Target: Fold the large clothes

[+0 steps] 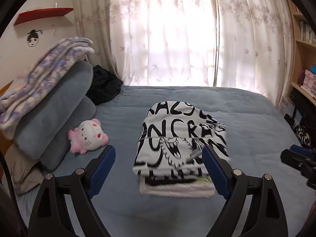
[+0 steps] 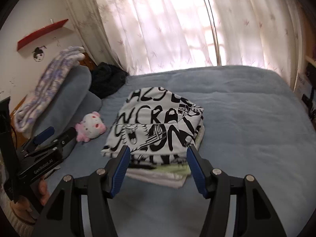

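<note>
A folded white garment with bold black lettering (image 1: 182, 138) tops a small pile of clothes on the blue bed (image 1: 246, 118), at twelve o'clock from both claws. The left gripper (image 1: 159, 154) gapes wide, empty; the right gripper (image 2: 158, 154) stands half-spread, empty.

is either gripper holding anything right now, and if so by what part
Nothing is held. The left gripper and the right gripper both stand open above the bed, clear of the folded printed garment lying on the stack.
</note>
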Motion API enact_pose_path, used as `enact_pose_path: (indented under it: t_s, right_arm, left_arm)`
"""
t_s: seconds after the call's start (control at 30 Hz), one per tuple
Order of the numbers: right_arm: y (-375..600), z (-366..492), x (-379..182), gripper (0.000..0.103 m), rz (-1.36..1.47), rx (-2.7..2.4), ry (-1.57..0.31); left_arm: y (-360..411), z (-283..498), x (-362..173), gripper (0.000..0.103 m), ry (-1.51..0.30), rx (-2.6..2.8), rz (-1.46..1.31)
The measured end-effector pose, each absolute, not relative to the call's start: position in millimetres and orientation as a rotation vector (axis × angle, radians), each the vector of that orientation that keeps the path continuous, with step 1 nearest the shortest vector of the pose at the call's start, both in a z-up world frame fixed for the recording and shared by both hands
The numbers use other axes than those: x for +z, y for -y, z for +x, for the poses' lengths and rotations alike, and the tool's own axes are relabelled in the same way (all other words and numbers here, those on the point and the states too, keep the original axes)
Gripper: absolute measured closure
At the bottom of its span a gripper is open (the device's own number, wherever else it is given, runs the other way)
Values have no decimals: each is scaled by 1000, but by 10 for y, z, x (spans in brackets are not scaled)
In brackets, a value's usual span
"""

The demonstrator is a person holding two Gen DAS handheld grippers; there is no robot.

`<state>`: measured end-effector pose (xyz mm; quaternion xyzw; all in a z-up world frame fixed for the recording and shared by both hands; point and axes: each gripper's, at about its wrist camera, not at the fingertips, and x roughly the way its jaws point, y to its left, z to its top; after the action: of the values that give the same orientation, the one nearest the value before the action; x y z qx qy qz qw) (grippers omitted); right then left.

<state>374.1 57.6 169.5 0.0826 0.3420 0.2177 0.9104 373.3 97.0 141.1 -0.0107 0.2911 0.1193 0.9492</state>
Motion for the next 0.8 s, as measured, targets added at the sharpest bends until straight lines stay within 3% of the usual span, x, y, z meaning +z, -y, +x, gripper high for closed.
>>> enact_pose_path:
  t_s: [0.43, 0.63, 0.8]
  right_arm:
    - [156, 2024, 2277, 42, 78, 401, -660]
    - [450, 1683, 2175, 42, 124, 398, -682]
    - [571, 1399, 1968, 42, 122, 408, -701]
  left_arm:
    - [-208, 1913, 1834, 13, -547, 128, 14]
    - [50, 1439, 1844, 5, -533, 112, 3]
    - [185, 1181, 1672, 5, -548, 109, -28]
